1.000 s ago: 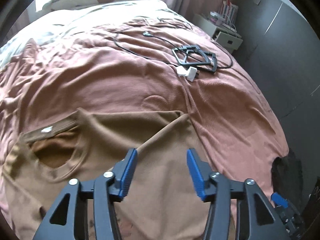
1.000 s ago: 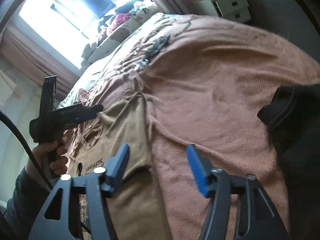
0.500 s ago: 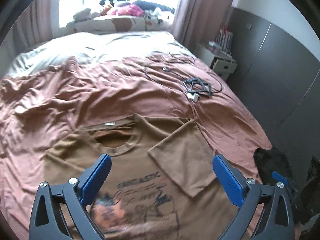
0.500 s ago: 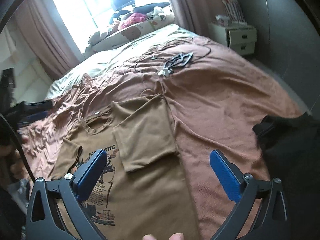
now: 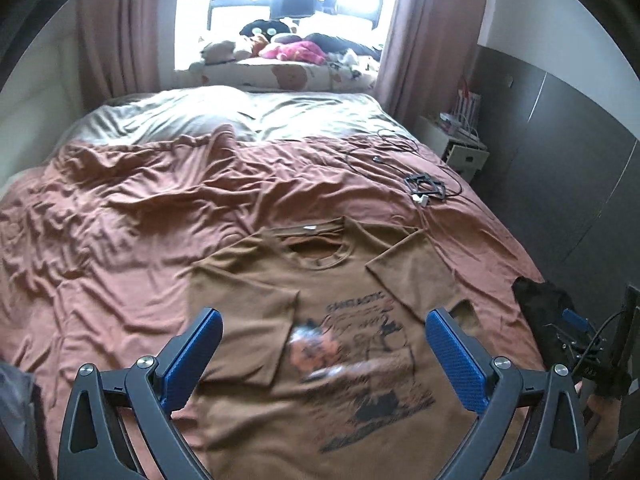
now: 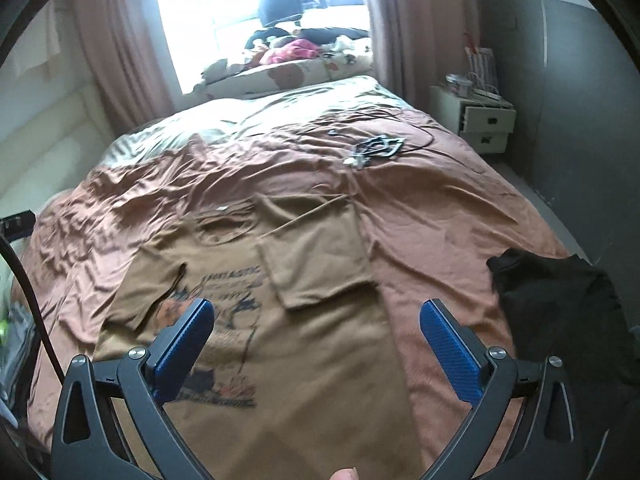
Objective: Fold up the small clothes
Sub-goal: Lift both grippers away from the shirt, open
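T-shirt lies face-up on bed, near its foot, both sleeves folded inward to narrow it. Left claw and right claw hover above, blue pads apart, empty, likely ready for hem.

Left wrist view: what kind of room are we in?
A bedroom, almost certainly. A wide bed with a rumpled rust-brown cover fills the view, a small nightstand stands beside it, and soft toys sit on the curtained window ledge. A brown T-shirt lies spread on the bed.
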`<state>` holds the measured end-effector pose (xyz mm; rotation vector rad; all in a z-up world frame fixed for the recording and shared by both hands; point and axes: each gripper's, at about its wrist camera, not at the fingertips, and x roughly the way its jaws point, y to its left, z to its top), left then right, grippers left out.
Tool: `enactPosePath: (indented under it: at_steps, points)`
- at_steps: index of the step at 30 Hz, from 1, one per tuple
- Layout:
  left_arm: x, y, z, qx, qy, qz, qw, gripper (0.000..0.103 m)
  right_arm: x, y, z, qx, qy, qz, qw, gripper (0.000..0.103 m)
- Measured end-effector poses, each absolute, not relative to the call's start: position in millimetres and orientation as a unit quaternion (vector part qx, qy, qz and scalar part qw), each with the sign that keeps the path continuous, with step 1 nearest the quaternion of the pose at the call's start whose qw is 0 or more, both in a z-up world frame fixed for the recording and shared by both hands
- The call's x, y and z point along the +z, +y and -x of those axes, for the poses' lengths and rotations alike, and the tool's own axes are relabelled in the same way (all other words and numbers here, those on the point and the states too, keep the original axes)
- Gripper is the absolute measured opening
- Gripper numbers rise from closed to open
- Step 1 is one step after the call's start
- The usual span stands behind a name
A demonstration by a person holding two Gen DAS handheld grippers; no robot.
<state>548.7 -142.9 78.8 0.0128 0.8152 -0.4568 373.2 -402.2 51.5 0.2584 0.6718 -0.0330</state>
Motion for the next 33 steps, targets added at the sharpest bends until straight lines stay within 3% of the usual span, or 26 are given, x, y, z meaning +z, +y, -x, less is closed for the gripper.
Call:
enactPosePath:
  at_steps: [13,33]
  points:
    - [85,-44,-450,-0.191,0.335,0.029,0.922,0.102,78,-388,-290,0.02,0.316,-0.103,0.943,0.103]
    - [68,11,-300,-0.129,0.264,0.037,0.955,0.102,86,-367,-172,0.03,0.308,-0.057,0.949,0.103]
